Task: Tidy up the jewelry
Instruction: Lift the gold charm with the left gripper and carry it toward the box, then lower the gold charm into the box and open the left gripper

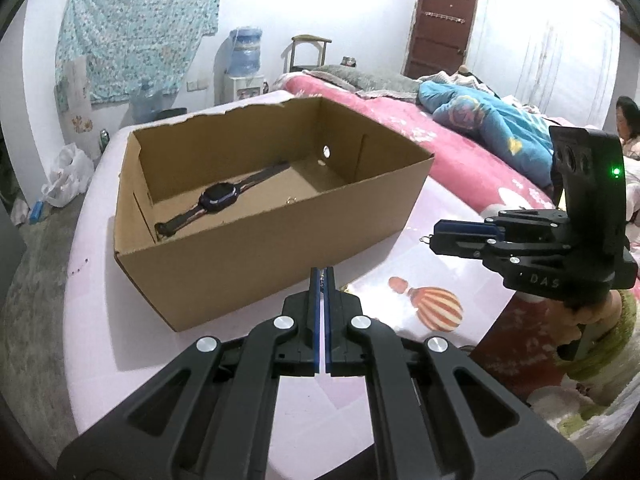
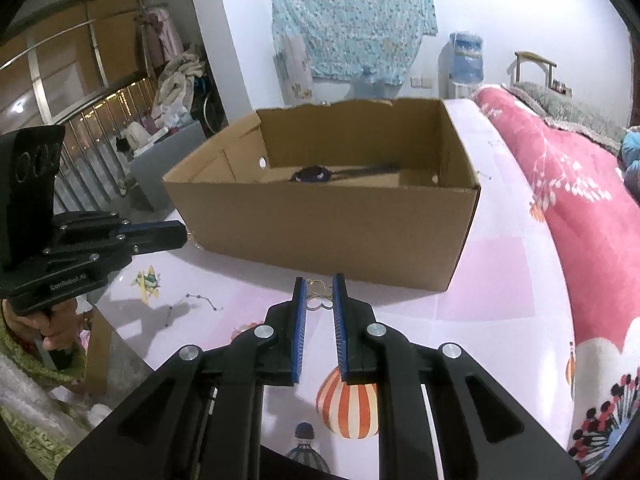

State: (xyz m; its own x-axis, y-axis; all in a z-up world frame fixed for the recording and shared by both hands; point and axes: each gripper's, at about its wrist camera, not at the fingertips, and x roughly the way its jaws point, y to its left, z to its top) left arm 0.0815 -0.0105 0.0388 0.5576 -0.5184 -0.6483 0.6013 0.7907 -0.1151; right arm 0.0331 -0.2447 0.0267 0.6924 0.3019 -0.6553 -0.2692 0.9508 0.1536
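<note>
An open cardboard box [image 1: 280, 248] [image 2: 320, 232] stands on the pink printed tablecloth [image 2: 500, 272]. Inside it lie a dark wristwatch [image 1: 218, 198] [image 2: 312, 174] and a tiny gold ring [image 1: 291, 200]. My left gripper [image 1: 323, 276] [image 2: 184, 234] hovers shut in front of the box's near wall. A tiny gold glint shows at its tip, and I cannot tell whether it is held. To the right of the box, my right gripper [image 2: 320, 288] [image 1: 434, 239] is shut on a thin gold wire earring [image 2: 320, 298], whose small hook [image 1: 425, 240] sticks out past the fingertips.
A bed with a pink blanket [image 1: 440, 148] runs along the table's right side, with a person [image 1: 626, 116] at its far end. A water dispenser [image 1: 245, 56] stands by the back wall. A metal railing [image 2: 92, 140] and piled clothes lie left of the table.
</note>
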